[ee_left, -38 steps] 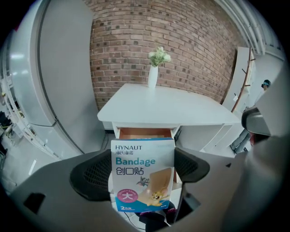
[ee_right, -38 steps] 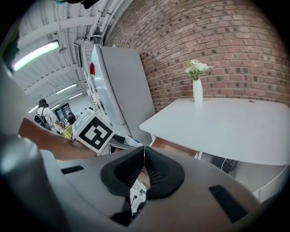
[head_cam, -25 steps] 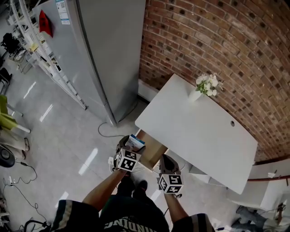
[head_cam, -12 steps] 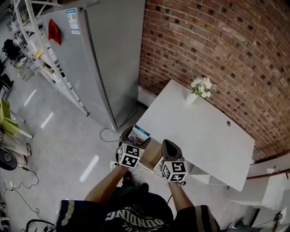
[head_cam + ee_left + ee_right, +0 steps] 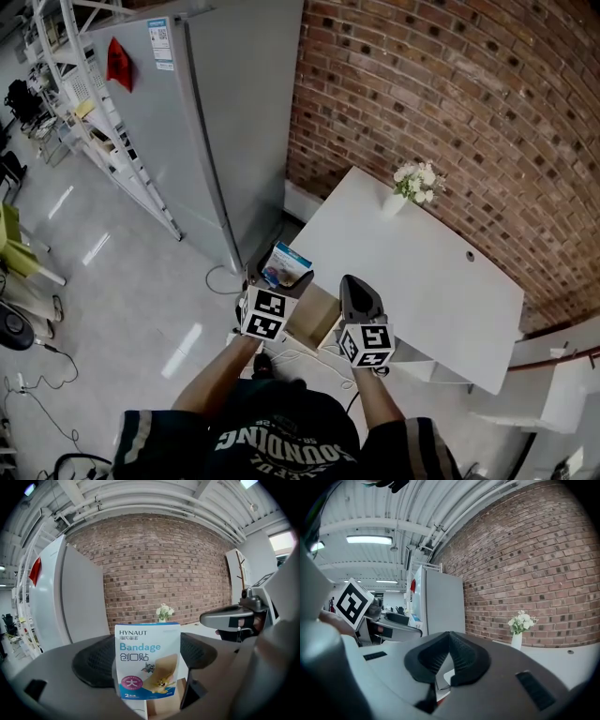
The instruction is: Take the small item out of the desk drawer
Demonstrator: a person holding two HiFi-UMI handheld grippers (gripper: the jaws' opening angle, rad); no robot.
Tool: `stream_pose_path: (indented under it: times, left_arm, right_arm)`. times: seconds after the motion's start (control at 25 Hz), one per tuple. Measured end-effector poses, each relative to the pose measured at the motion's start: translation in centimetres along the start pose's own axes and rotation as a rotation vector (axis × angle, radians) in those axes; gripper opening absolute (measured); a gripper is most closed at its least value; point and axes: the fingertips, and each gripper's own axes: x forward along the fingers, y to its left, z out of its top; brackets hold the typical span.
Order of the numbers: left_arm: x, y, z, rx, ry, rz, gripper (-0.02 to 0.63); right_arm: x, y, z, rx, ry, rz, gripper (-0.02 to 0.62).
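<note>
A small white and blue bandage packet (image 5: 147,660) stands upright between the pads of my left gripper (image 5: 147,667), which is shut on it. In the head view that packet (image 5: 284,264) is held above the open wooden drawer (image 5: 312,317) at the near left corner of the white desk (image 5: 427,291). My right gripper (image 5: 359,298) hovers just right of the drawer, over the desk's near edge. Its dark pads (image 5: 461,658) meet at the tips with nothing between them, so it is shut.
A white vase of flowers (image 5: 409,187) stands at the desk's far edge by the brick wall (image 5: 450,103). A tall grey fridge (image 5: 220,112) stands left of the desk. Cables (image 5: 225,281) lie on the floor by the drawer. A metal rack (image 5: 75,112) is at far left.
Both grippers have risen and moved slightly forward; the left one has lifted the bandage packet higher above the open drawer.
</note>
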Motion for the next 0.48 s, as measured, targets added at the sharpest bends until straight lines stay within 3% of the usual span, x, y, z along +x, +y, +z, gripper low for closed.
stream_pose_path:
  times: [0.48]
  left_arm:
    - [-0.56,-0.05,-0.75,-0.005,0.008,-0.009,0.442]
  right_arm:
    - [-0.03,0.98,-0.16,-0.009,0.008,0.001,0.025]
